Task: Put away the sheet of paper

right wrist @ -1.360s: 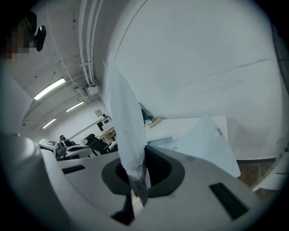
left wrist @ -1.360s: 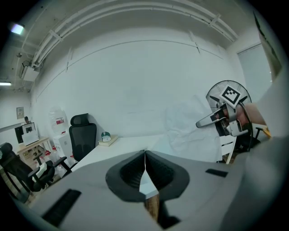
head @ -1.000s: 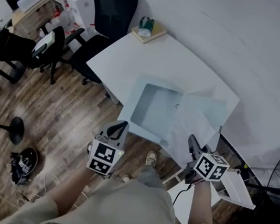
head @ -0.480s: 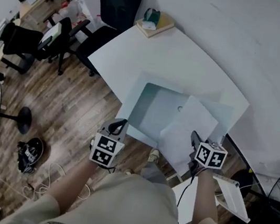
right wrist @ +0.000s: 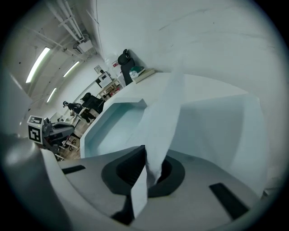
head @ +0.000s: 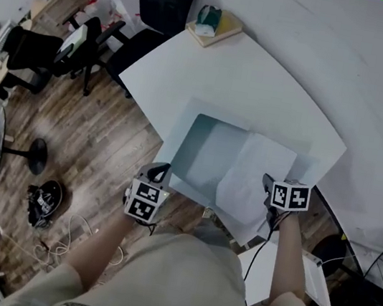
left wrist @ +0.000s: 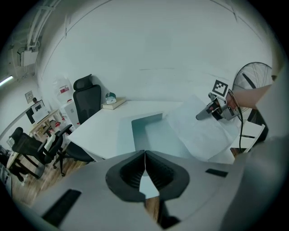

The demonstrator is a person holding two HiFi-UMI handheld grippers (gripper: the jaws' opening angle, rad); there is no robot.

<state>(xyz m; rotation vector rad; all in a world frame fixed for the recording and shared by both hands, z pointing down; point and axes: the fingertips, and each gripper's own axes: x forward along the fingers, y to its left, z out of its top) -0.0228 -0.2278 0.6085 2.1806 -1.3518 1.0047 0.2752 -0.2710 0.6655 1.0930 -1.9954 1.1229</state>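
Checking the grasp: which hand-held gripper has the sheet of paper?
The right hand-held gripper: its jaws pinch the sheet of paper; the left hand-held gripper is shut on nothing.

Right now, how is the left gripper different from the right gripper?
The right gripper is shut on the sheet of paper; the left gripper is shut on nothing. The right gripper is over the open box on the table, while the left gripper is beside the box's near corner, over the wooden floor. Both have their jaws together and carry a cube with square markers.
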